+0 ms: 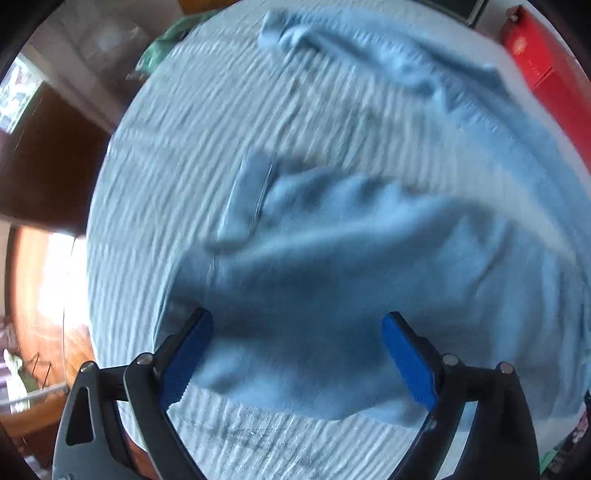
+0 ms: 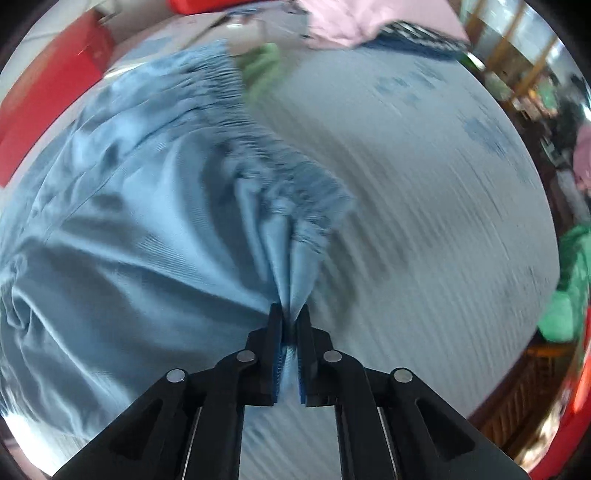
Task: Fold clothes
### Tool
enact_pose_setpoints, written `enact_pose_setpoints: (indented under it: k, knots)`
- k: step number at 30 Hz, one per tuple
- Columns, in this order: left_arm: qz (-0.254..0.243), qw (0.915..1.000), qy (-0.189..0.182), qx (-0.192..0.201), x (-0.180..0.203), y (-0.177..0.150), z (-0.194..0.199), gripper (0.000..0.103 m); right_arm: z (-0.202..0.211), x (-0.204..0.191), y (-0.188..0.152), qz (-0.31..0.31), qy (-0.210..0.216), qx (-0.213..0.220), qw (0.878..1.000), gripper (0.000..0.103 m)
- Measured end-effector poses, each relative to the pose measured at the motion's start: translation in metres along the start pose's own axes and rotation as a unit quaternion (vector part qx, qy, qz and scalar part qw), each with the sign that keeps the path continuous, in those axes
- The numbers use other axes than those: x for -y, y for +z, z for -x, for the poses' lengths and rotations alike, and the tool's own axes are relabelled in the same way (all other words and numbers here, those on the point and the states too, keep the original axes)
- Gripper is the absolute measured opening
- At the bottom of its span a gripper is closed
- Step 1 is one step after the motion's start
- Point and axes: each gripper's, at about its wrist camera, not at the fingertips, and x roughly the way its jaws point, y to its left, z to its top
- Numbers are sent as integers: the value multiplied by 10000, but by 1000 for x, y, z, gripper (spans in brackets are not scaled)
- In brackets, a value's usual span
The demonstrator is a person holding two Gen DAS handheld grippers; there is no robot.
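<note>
A light blue garment (image 1: 332, 258) lies rumpled on a pale ribbed cloth surface (image 1: 166, 166). My left gripper (image 1: 297, 325) stands open just above it, blue pads wide apart, with a fold of the garment's lower part between them; the pads do not press on it. In the right wrist view the same garment (image 2: 129, 240) spreads to the left, its gathered elastic waistband (image 2: 266, 147) running up the middle. My right gripper (image 2: 290, 314) is shut on a pinch of fabric just below that waistband, and the cloth fans upward out of the jaws.
A red box (image 1: 543, 62) stands at the far right of the surface; it shows in the right wrist view as a red box (image 2: 48, 96) at upper left. Pink cloth (image 2: 354, 22) and green cloth (image 2: 569, 288) lie at the edges. A brown wooden floor (image 1: 44, 295) lies to the left.
</note>
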Motion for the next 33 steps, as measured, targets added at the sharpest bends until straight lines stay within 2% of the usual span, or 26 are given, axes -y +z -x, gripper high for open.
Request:
enact_pose_setpoints:
  k: [1,3,4,5,7,9,11,14,19,22,27,30,32,33]
  knots:
    - [-35,9999,-62,80,0,7,8,94,5,5,1,-46,-20,19,10000,29]
    - [-18,9991,-273,319,-1,32,30,96,20,12,8,-123,-66,110,9998,48]
    - [-30,9984,-401,392,0,52,38,103,29,16,14,-155,-90,183,9997,59]
    - [-43,9975,-531,464,2,73,47,103,38,17,22,-194,30,272,9994,65]
    - [-15,9968,-656,447,5,105,50,103,54,15,46,-293,534,409,9973,88]
    - [-14,9974,-647,332,19,141,48,103,63,8,72,-398,1023,478,9928,91]
    - [15,9978,-641,168,29,179,41,103,64,-5,106,-447,1336,447,9890,93]
    - [9,9988,-451,-186,47,229,21,103,54,-28,158,-410,1415,198,9889,95]
    - [-61,9982,-170,-572,62,281,-14,103,24,-64,225,-218,1129,-315,9929,95]
    - [-121,9971,-61,-747,68,301,-33,103,-1,-78,256,-193,849,-633,9942,95]
    - [-99,9938,-185,-1092,71,304,-71,103,-39,-95,273,-151,865,-1089,9902,95]
    - [-252,9959,-112,-864,76,300,-70,103,-64,-107,264,50,655,-1365,9885,95]
    - [-251,9964,-123,-795,76,298,-68,103,-78,-109,257,84,607,-1443,9876,103]
    - [-260,9968,-125,-749,76,297,-67,103,-78,-113,253,193,494,-1373,9891,103]
